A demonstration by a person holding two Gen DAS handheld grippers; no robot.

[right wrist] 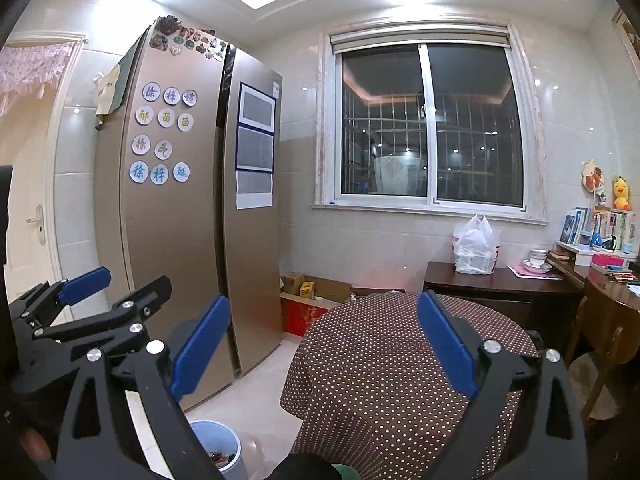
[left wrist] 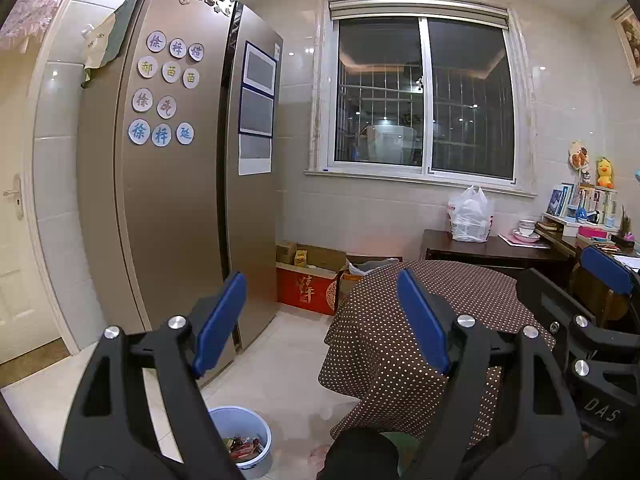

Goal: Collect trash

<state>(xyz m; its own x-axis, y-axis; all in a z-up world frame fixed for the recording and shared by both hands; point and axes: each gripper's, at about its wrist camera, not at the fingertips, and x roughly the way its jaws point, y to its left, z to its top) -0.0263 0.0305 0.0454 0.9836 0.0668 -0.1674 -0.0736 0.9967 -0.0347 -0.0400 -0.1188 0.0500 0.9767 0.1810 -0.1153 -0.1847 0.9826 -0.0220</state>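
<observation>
Both pairs of tongs hang side by side in the air, pointing across the kitchen towards the window point(left wrist: 424, 96). The left tongs point(left wrist: 320, 322) stand wide apart with nothing between their blue pads, and the right tongs point(right wrist: 324, 344) are spread just as wide and equally empty. Down on the tiled floor, below and a little left of the left tongs, sits a pale blue bin point(left wrist: 244, 436), and colourful wrappers point(left wrist: 244, 448) lie in the bottom of it; that is where the trash is. The bin stands between the tall bronze fridge point(left wrist: 172, 200), covered in round character magnets, and a round desk under a brown cloth with white dots point(left wrist: 400, 340). The top of that cloth looks bare from here. Against the far wall a red carton point(left wrist: 306, 290) and open cardboard boxes sit on the floor beside the fridge. Under the window a dark wooden desk point(left wrist: 500, 248) carries a knotted white plastic bag point(left wrist: 470, 216) and a bowl on a pink plate point(left wrist: 527, 230). Further right, books and a yellow toy duck point(left wrist: 605, 172) crowd a shelf.
</observation>
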